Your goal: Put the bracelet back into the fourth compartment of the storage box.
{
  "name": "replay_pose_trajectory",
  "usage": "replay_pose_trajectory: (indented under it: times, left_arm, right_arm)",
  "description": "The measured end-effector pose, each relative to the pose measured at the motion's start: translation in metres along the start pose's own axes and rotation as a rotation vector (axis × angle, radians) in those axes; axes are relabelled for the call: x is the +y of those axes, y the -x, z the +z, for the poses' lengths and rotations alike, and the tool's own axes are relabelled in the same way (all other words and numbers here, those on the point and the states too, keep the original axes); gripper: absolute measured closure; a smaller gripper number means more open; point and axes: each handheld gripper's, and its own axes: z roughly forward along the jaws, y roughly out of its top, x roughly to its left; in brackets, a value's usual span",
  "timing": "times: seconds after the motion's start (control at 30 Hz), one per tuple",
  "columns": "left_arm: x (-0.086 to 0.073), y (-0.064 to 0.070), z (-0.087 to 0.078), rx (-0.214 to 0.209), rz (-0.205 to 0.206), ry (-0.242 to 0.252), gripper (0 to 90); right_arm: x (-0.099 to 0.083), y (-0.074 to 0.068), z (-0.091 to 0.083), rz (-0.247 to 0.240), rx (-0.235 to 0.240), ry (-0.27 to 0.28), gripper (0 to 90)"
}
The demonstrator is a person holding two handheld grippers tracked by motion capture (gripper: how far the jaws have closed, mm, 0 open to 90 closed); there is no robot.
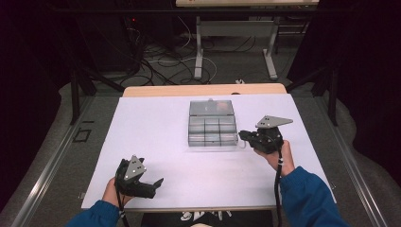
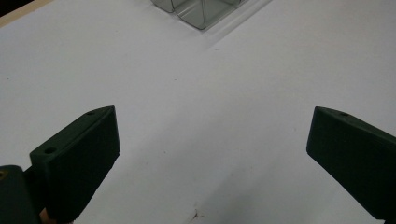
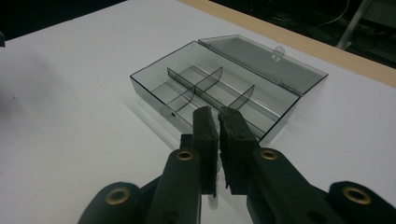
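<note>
White-covered table (image 1: 156, 142), wooden edge showing along its far side. Clear plastic compartment box (image 1: 212, 123) sits open near the table's middle, its lid (image 3: 261, 63) folded flat behind it; dividers split the tray into several cells, contents too faint to make out. Right gripper (image 3: 218, 116): jaws drawn together with just a thin slit between them, nothing seen held. The box lies directly ahead of its tips, near corner almost under them; from the high view this gripper (image 1: 243, 135) sits just beside the box's right front corner, whether touching cannot be told. Right hand (image 1: 276, 156) grips it from behind, blue sleeve (image 1: 307, 198) trailing to the near edge, black cable (image 1: 279, 189) hanging along the forearm. Left gripper (image 2: 210, 135): jaws spread wide, bare table surface between them, holding nothing. A corner of the box shows well ahead of it, up and slightly left of centre. In the high view the left gripper (image 1: 153, 187) rests low near the table's front edge, well apart from the box.
</note>
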Motion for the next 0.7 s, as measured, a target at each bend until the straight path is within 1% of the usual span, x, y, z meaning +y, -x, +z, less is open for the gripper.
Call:
replay_pose_trajectory:
  times: [0.17,0.3,0.5,0.57,0.67,0.7]
  left_arm:
    - [0.0,0.0,0.0,0.001,-0.001,0.0,2.6]
    - [0.0,0.0,0.0,0.001,0.002,-0.001,2.6]
    - [0.0,0.0,0.0,0.004,0.0,0.0,2.6]
    - [0.0,0.0,0.0,0.006,0.0,0.004,2.6]
    - [0.0,0.0,0.001,0.008,-0.003,0.005,2.6]
    - [0.0,-0.001,0.0,0.0,-0.002,-0.003,2.6]
  right_arm:
    - [0.004,-0.001,0.001,-0.003,-0.001,0.012,85.6]
    - [0.008,-0.003,0.004,-0.018,0.003,0.018,85.6]
    - [0.012,-0.004,0.007,-0.014,0.009,0.024,85.6]
    - [0.014,-0.004,0.008,-0.026,0.01,0.027,85.6]
    - [0.016,-0.005,0.01,-0.019,0.013,0.035,85.5]
    - [0.016,-0.005,0.01,-0.019,0.013,0.035,85.5]
